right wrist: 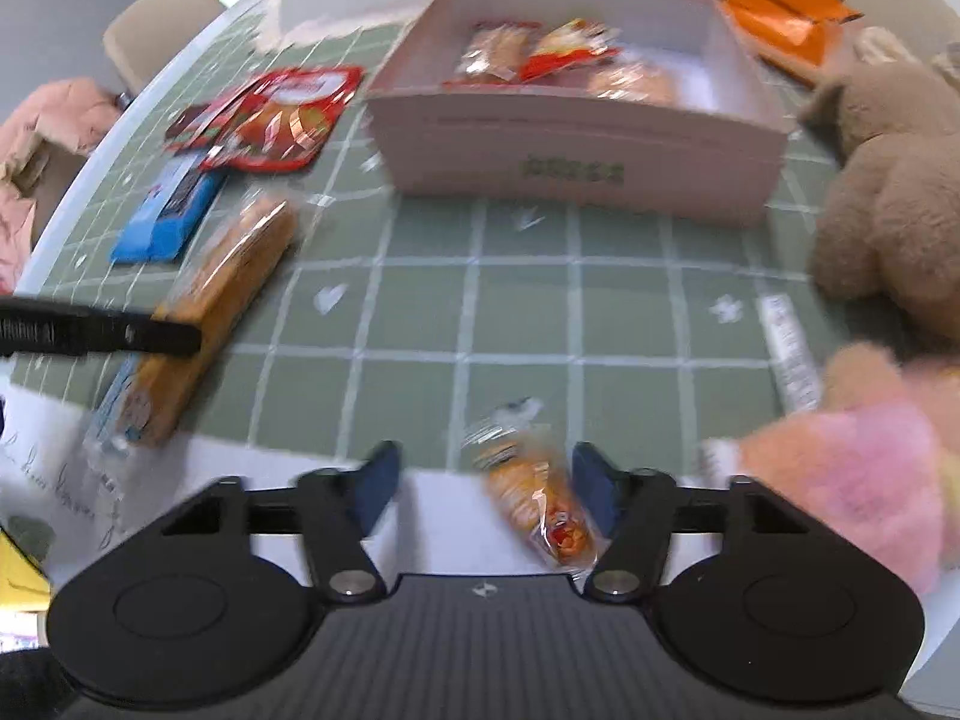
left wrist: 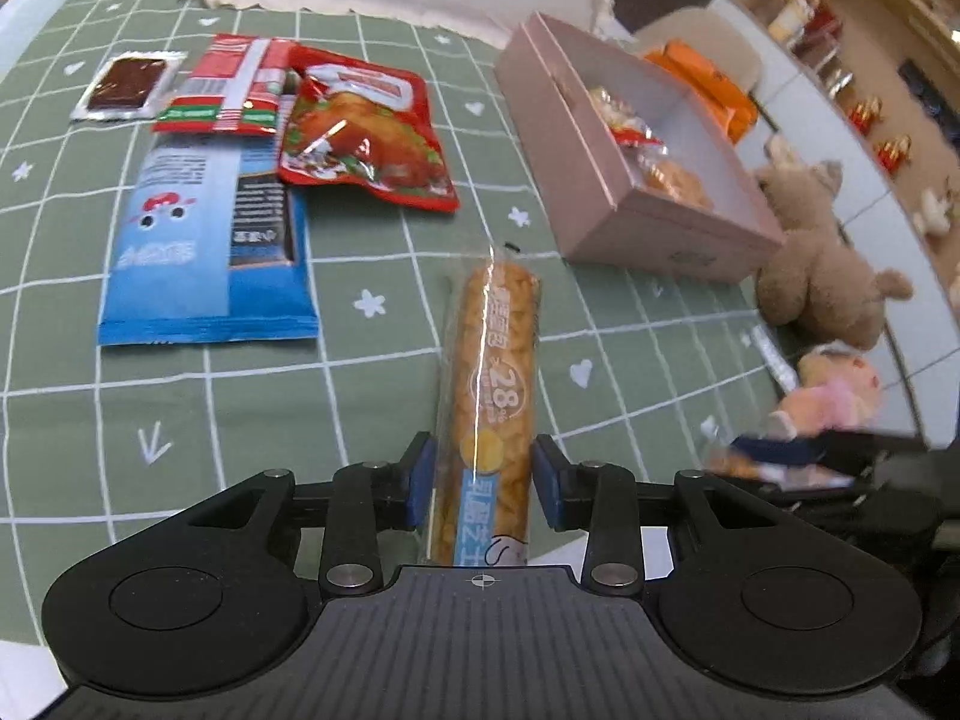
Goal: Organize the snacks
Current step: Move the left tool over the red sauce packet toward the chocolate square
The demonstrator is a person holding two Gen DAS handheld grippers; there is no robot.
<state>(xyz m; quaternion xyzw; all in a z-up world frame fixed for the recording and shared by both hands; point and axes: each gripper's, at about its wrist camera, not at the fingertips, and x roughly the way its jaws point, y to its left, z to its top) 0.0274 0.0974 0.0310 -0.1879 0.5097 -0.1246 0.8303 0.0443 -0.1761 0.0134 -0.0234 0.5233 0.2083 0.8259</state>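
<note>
A long orange snack bar (left wrist: 495, 360) in clear wrap lies on the green checked cloth (left wrist: 372, 396), and my left gripper (left wrist: 483, 480) is shut on its near end, both blue pads against the wrapper. The right wrist view shows the same bar (right wrist: 222, 300) at left. My right gripper (right wrist: 487, 480) stands open around a small orange snack packet (right wrist: 534, 492). That packet lies by the right pad, well apart from the left one. An open pink box (right wrist: 570, 144) holding a few wrapped snacks sits straight ahead.
A blue packet (left wrist: 204, 252), a red chicken pouch (left wrist: 360, 132), a red-and-white packet (left wrist: 228, 90) and a dark sachet (left wrist: 126, 87) lie at far left. An orange bag (right wrist: 774, 6) sits behind the box. A brown teddy (right wrist: 888, 192) and pink plush (right wrist: 852, 450) crowd the right.
</note>
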